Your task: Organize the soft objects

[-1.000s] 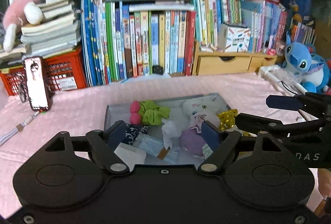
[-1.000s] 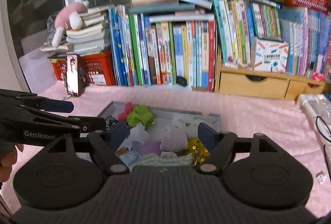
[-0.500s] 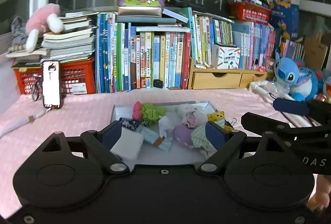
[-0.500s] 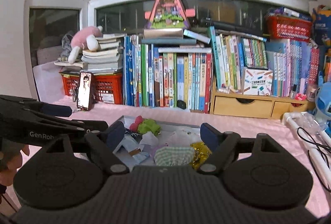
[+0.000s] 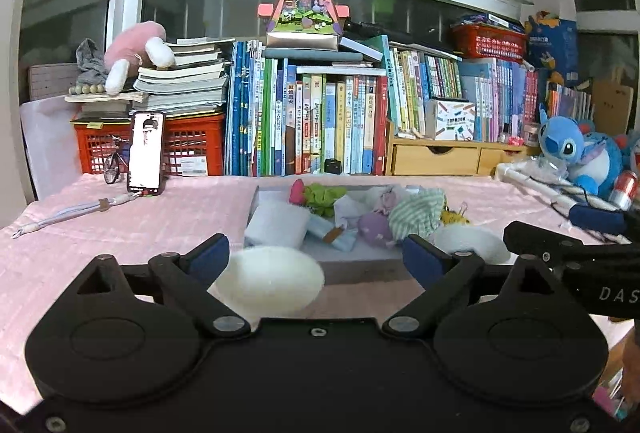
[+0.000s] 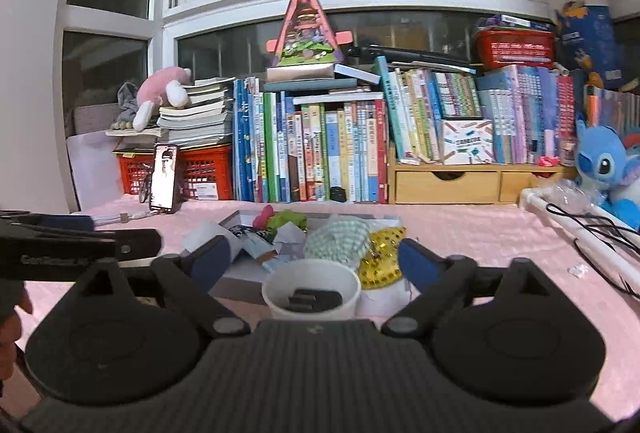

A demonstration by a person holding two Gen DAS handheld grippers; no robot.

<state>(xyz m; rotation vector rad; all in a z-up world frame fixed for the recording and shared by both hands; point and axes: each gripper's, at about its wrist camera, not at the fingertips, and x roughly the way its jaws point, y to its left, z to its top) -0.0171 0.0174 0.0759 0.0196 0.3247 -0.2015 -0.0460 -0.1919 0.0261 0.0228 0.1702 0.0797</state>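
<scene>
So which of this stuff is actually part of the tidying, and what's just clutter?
Job:
grey tray
green-striped cloth
purple pouch
green plush
white folded cloth
gold sequin piece

Lying about:
phone
books
blue plush
white cup

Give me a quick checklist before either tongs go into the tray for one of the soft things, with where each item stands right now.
1. Left tongs open and empty: ok, fingers wide apart, nothing between them.
2. Right tongs open and empty: ok, same.
3. Path from the right tongs to the tray free: not ok, a white cup with something dark inside stands in front.
4. Path for the left tongs: not ok, a blurred white rounded object sits close ahead.
5. Single item ready to grab: ok, the green-striped cloth lies on top of the pile.
6. Items untangled from each other: cannot tell, they overlap.
</scene>
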